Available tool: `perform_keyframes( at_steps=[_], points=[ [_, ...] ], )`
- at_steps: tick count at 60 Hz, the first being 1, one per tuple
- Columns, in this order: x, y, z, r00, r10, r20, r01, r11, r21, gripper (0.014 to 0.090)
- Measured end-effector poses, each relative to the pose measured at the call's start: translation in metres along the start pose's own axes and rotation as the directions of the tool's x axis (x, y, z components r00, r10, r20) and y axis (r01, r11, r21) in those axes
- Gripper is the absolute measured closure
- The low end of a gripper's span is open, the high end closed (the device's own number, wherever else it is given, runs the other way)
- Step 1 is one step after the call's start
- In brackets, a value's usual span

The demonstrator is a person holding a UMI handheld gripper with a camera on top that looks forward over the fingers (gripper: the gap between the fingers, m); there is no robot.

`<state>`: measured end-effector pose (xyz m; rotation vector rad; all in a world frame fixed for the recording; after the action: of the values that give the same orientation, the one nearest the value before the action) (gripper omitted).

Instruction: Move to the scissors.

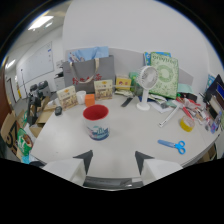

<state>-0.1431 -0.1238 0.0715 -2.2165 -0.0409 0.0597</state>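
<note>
One view is given, from the gripper camera. Two dark fingertips are seen at the near edge, and the gripper (114,159) is held released, with a clear gap between the tips and nothing inside it. The scissors (173,145), blue-handled, lie flat on the white table (60,135), near its right edge, well to the right of the fingers and a little beyond them. A red-rimmed cup (96,122) stands just ahead of the fingers, slightly left. Farther off a small fan (145,86), a yellow tape roll (186,124) and boxes are seen among clutter. The step is judged barely begun. It would be done well if the gripper were swung right, kept clear of the cup, and brought low over the scissors with the fingers kept apart and lined up across the blades or handles
</note>
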Motion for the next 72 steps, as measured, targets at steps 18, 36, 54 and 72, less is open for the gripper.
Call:
perform_keyframes(
  at_steps=[18, 36, 54, 72],
  points=[
    [0.024, 0.013, -0.010, 1.000, -0.016, 0.016, 0.017, 1.000, -0.008, 0.0205],
    [0.121, 0.049, -0.020, 0.998, -0.006, -0.067, 0.001, 0.997, -0.072, 0.0205],
    [0.190, 0.049, -0.005, 0.995, -0.002, -0.103, -0.008, 0.996, -0.091, 0.0209],
    [0.200, 0.037, 0.043, 0.999, 0.006, -0.034, -0.010, 0.994, -0.109, 0.0208]
  ],
)
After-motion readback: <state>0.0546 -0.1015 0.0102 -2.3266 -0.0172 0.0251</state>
